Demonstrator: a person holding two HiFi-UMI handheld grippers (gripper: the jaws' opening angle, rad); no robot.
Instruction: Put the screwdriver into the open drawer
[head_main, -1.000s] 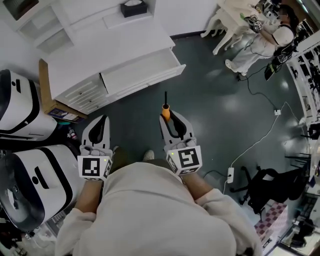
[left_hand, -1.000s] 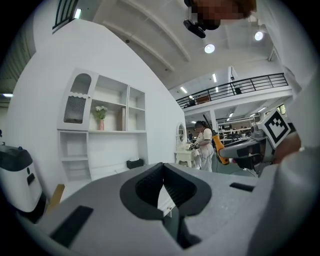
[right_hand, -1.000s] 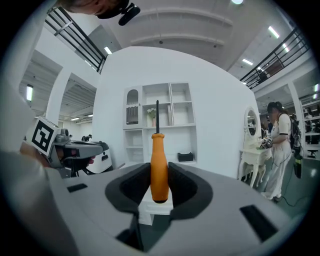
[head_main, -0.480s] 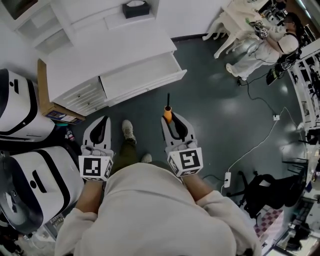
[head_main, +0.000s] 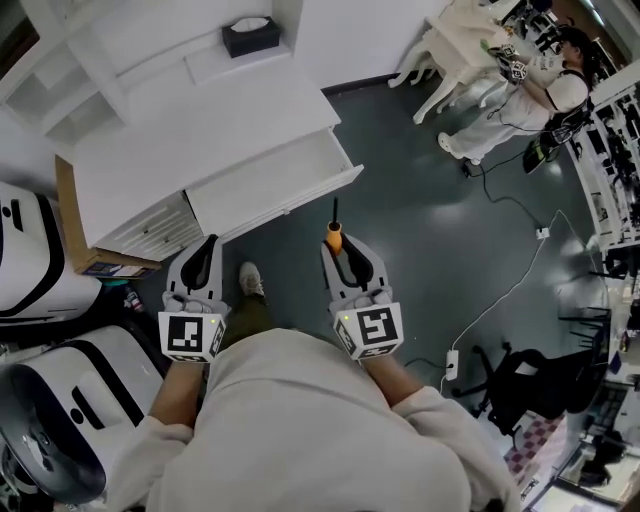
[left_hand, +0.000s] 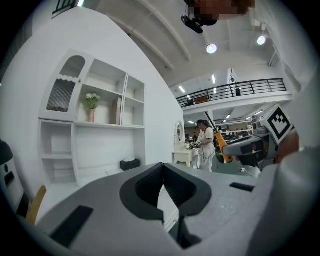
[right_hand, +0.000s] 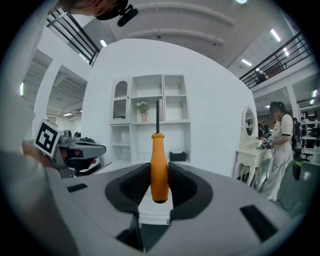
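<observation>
Now the open drawer (head_main: 268, 182) lies closer ahead of the right gripper (head_main: 341, 250) than a second ago. Its fingers clamp the screwdriver (head_main: 334, 236), shaft pointing forward. The left gripper (head_main: 204, 250) is closed and empty. The approach looks nearly done.

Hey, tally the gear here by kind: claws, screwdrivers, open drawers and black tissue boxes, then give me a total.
claws: 2, the left claw and the right claw
screwdriver: 1
open drawer: 1
black tissue box: 1
total: 5
</observation>
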